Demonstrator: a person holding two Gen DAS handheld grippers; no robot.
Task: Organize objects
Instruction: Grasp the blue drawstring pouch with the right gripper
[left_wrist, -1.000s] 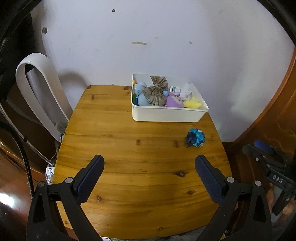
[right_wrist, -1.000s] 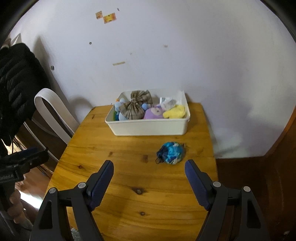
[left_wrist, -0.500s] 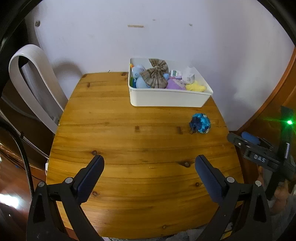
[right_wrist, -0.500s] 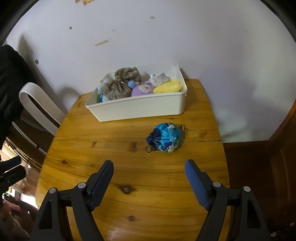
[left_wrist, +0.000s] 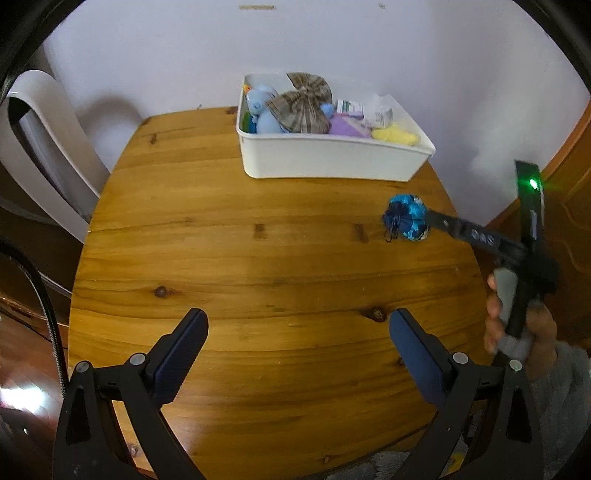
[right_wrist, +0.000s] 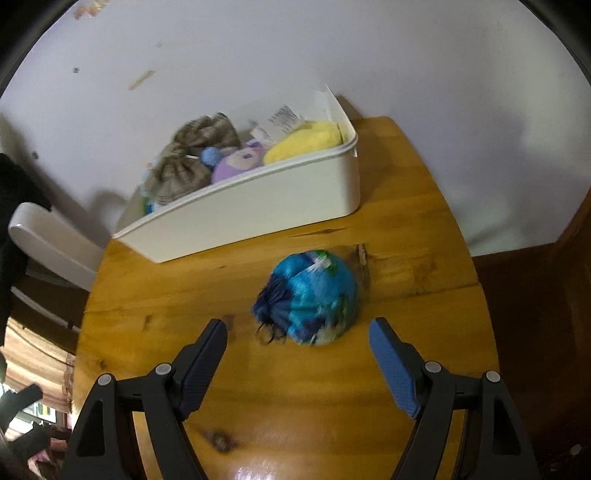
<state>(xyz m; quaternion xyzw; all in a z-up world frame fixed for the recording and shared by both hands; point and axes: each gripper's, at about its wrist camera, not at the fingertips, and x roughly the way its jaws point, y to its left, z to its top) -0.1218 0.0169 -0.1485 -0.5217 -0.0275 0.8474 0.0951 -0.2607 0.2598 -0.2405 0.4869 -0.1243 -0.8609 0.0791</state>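
From the left wrist: the left tool hangs over the bare middle of the wooden worktop. Its two fingers are wide apart and hold nothing. I think it is kept to the side so it is not in the way. The white bin sits at the far edge by the wall, full of soft toys, so it looks like the place where things go. The blue pouch lies alone on the worktop, near the front of the bin. The right tool reaches in from the right, its tip right at the pouch. A hand holds its handle.

From the right wrist: the right tool has its fingers apart, one on each side of the pouch, not touching it. That looks ready for a grab. The pouch is round and soft, blue with light patches, gathered at one end with a dark string. The bin is just behind it.
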